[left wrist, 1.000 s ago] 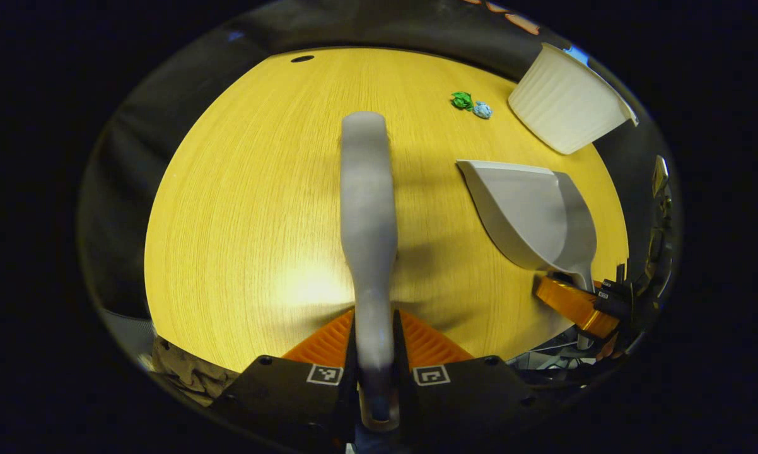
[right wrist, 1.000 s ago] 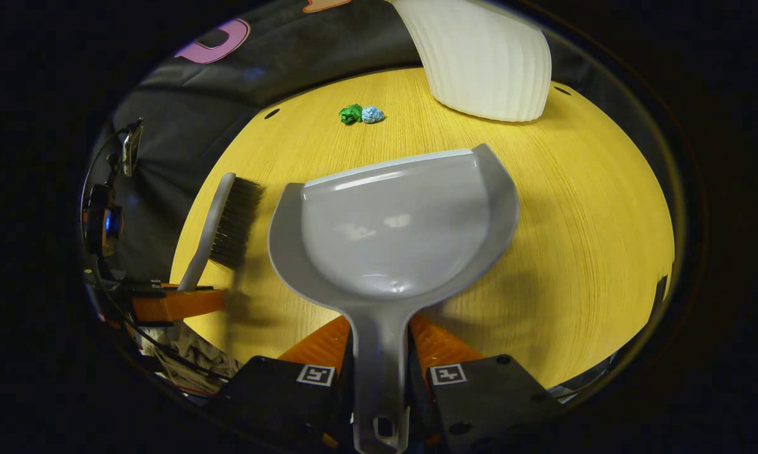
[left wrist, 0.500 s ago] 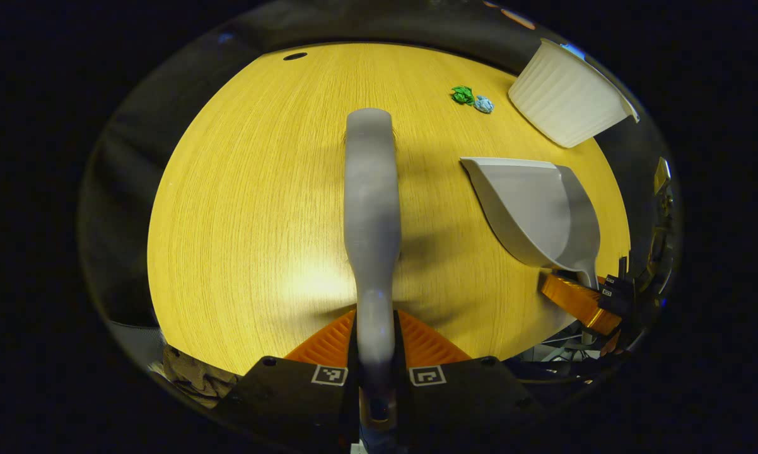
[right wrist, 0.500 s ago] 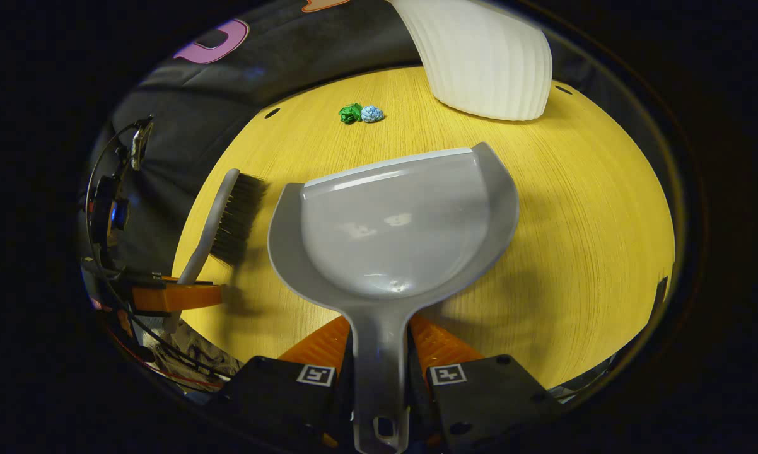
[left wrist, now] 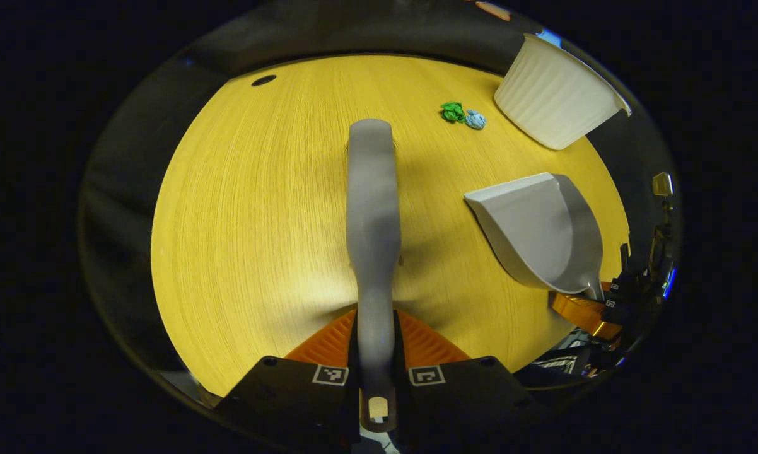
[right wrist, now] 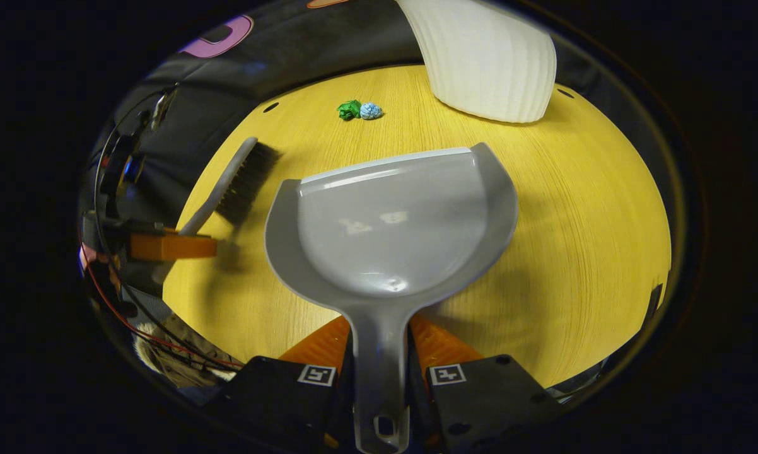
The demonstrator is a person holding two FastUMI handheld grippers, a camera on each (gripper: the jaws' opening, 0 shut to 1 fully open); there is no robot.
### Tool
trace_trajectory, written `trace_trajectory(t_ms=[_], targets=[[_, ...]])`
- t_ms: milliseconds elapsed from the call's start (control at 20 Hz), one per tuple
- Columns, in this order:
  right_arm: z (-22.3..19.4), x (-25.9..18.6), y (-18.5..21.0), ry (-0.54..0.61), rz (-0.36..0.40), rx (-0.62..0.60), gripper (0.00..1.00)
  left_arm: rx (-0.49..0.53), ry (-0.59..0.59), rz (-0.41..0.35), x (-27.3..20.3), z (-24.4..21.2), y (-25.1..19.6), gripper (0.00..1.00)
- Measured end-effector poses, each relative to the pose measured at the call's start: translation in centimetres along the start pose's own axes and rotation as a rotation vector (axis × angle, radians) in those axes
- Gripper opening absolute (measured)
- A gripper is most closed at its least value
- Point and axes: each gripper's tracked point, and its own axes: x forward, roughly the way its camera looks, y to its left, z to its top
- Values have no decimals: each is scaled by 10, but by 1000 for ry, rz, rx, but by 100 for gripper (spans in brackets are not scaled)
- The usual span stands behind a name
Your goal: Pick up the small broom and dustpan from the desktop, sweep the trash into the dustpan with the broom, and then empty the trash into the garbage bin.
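My left gripper [left wrist: 374, 337] is shut on the handle of the small grey broom [left wrist: 371, 208], which points away over the yellow desktop [left wrist: 259, 221]; its dark bristles [right wrist: 246, 183] show in the right gripper view. My right gripper [right wrist: 379, 343] is shut on the handle of the grey dustpan [right wrist: 391, 221], held above the desk with its lip facing away. Two bits of trash, a green paper ball [right wrist: 349, 110] and a blue one [right wrist: 371, 111], lie together far ahead. The white ribbed garbage bin [right wrist: 486, 57] stands just right of them.
The left gripper [right wrist: 171, 246] shows at the left of the right gripper view, and the right gripper [left wrist: 584, 312] at the right of the left gripper view. Small round holes [left wrist: 263, 80] mark the desk's far edge. Cables and cloth [right wrist: 164, 347] hang below its near edge.
The broom has risen and swung forward, toward the trash. The dustpan has stayed almost still in my right gripper.
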Motion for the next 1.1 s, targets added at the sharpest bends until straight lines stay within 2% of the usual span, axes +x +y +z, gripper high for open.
trace_trajectory(t_ms=[200,250,350,550,800,950,1100], targets=[[0,0,-4,12,-11,3,40,119,-27,29,11,50,18,20],[-1,0,-5,15,-13,4,36,151,-32,38,14,63,21,20],[-2,0,-6,31,-14,6,40,217,-43,55,23,87,24,20],[-3,-1,-7,51,-13,9,40,433,-85,99,45,139,32,20],[-1,0,-8,52,-17,9,40,708,-106,33,59,183,18,20],[-1,1,-9,51,-16,14,40,813,-103,-3,63,196,5,20],[-1,1,-8,52,-15,15,40,922,-86,-90,63,190,-17,20]])
